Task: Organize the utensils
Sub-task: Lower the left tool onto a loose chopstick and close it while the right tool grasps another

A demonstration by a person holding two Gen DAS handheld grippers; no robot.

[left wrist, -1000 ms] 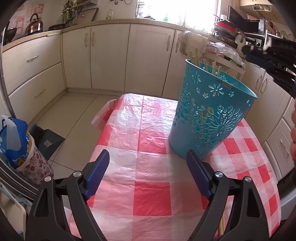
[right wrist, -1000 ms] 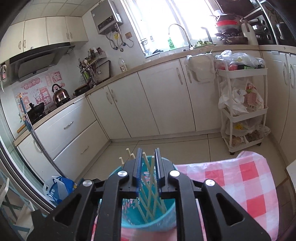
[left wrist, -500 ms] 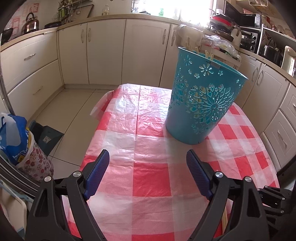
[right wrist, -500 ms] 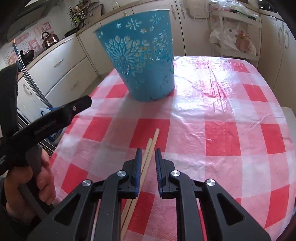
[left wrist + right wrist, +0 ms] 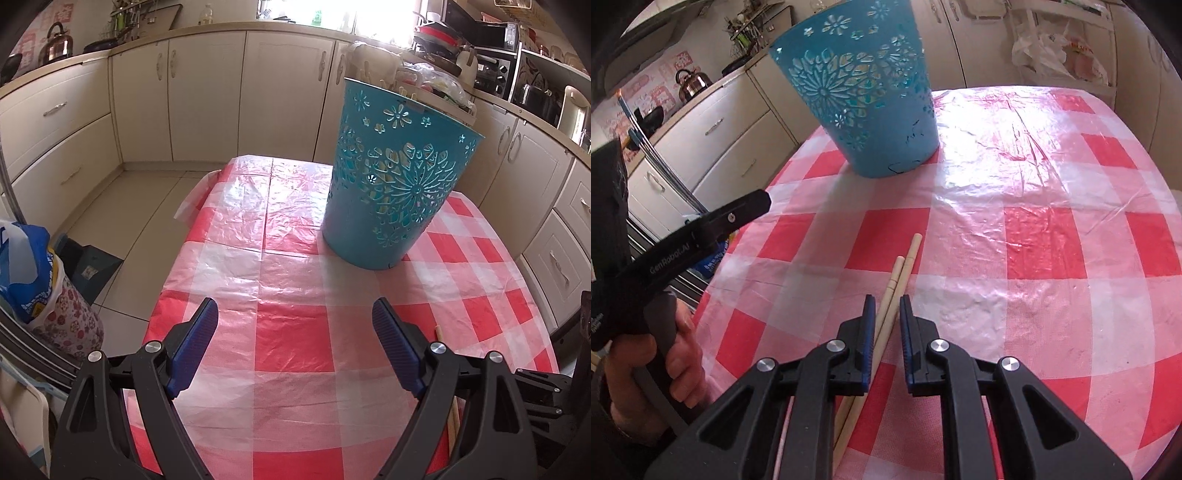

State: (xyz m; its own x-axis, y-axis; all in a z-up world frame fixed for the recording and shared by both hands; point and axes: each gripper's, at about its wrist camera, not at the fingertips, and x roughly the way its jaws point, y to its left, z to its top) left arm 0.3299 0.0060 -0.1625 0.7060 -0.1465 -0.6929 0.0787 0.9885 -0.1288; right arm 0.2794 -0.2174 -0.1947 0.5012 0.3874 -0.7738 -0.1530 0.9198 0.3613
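Between right gripper [image 5: 887, 306] pads — 2 slim wooden chopsticks [image 5: 899, 275].

A red and white checked plastic cloth [image 5: 295, 339] covers the table. Cream cabinets [image 5: 207, 96] line the walls, and a metal kettle [image 5: 57, 44] stands on the counter at the far left. On the floor beside the table is a blue and white plastic bag [image 5: 26, 273].

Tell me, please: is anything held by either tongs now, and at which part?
Nothing is held. The right tongs stand narrowly open around the chopsticks lying on the tablecloth; the left tongs are wide open and empty.
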